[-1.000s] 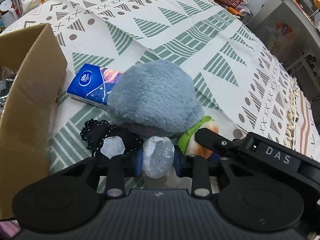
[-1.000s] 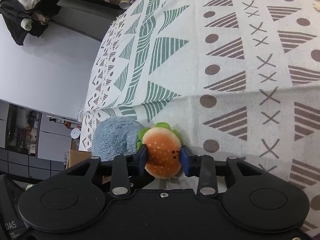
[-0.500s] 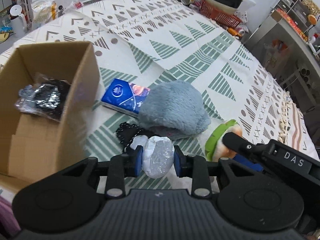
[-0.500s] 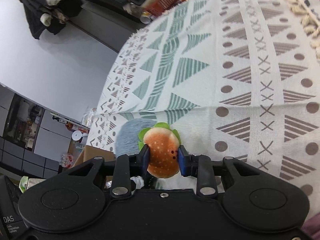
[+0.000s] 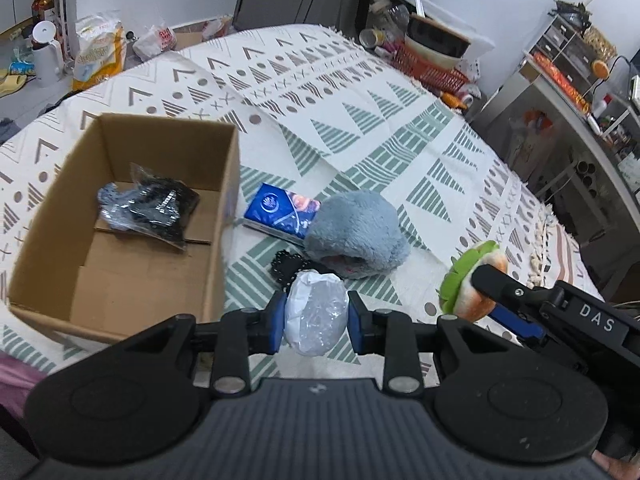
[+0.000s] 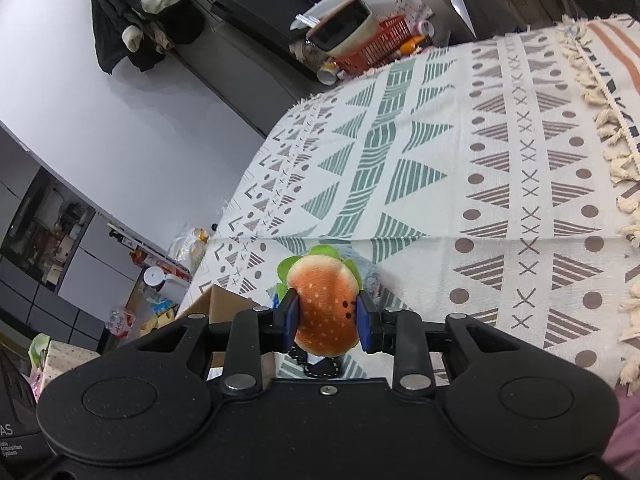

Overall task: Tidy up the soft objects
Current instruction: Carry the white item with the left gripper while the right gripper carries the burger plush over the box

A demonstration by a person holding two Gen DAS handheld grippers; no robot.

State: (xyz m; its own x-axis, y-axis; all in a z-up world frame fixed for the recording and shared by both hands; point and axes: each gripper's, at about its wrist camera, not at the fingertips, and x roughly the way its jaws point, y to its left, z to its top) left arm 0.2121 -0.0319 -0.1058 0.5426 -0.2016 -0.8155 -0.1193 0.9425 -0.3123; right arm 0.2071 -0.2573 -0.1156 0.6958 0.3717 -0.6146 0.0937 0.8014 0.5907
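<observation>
My left gripper (image 5: 317, 322) is shut on a white plastic-wrapped bundle (image 5: 316, 316), held above the patterned bedspread. My right gripper (image 6: 326, 318) is shut on a plush burger toy (image 6: 324, 308) with a green lettuce fringe; the burger toy (image 5: 468, 280) also shows at the right of the left wrist view. An open cardboard box (image 5: 120, 216) sits to the left with a black item in a clear bag (image 5: 150, 210) inside. On the bedspread lie a grey-blue fluffy plush (image 5: 356, 236), a blue tissue pack (image 5: 282, 214) and a black lacy item (image 5: 286, 266).
The patterned bedspread (image 5: 360, 120) stretches far and right, with a fringed edge (image 6: 608, 128). Beyond its far end stand a red basket (image 5: 430, 70) with a pot and clutter. A metal shelf (image 5: 560, 92) lines the right side. Bags and bottles (image 5: 96, 50) stand on the floor at far left.
Both grippers have risen well above the bedspread with their objects still held. The box interior and the room beyond have come into view.
</observation>
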